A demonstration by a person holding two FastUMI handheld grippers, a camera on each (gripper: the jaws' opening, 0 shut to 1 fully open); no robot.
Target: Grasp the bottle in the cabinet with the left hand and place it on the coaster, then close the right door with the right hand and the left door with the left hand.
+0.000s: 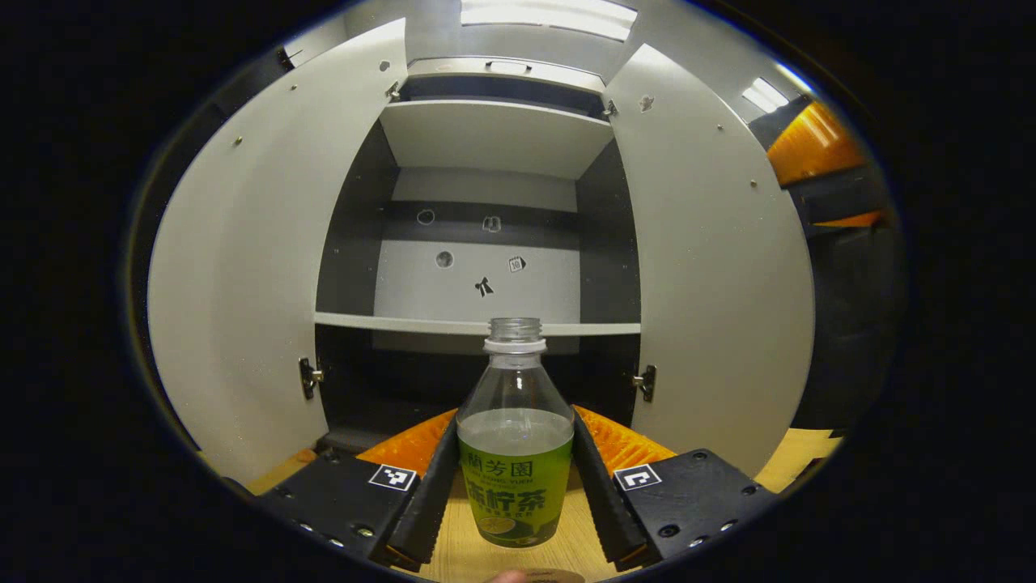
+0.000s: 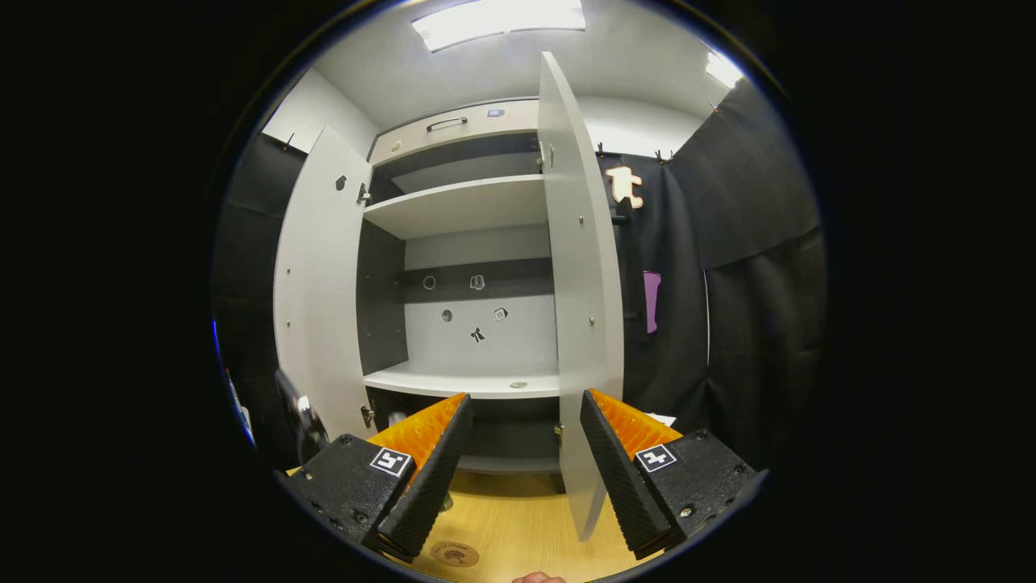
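Materials and finishes: cabinet, bottle, tabletop, coaster, booth wall

Bottle point(image 1: 515, 429): clear glossy plastic, smooth printed label wrap. Cabinet doors point(image 1: 243, 267) and shelves point(image 2: 465, 379): smooth matt board; hinges point(image 1: 309, 377) shiny metal. Tabletop point(image 2: 526, 526): light wood-grain, smooth with a slight sheen. Coaster point(image 2: 454, 554): looks wooden, matt. Gripper fingers point(image 2: 613, 461): ribbed, rough-textured. Booth wall point(image 2: 753, 267): matt cloth, creased.

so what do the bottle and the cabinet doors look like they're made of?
Bottle: clear, glossy plastic by the look, since the liquid shows through; a printed green label wraps its lower body. Cabinet doors: matte pale-grey board, probably laminate; flat, even sheen, metal hinges.
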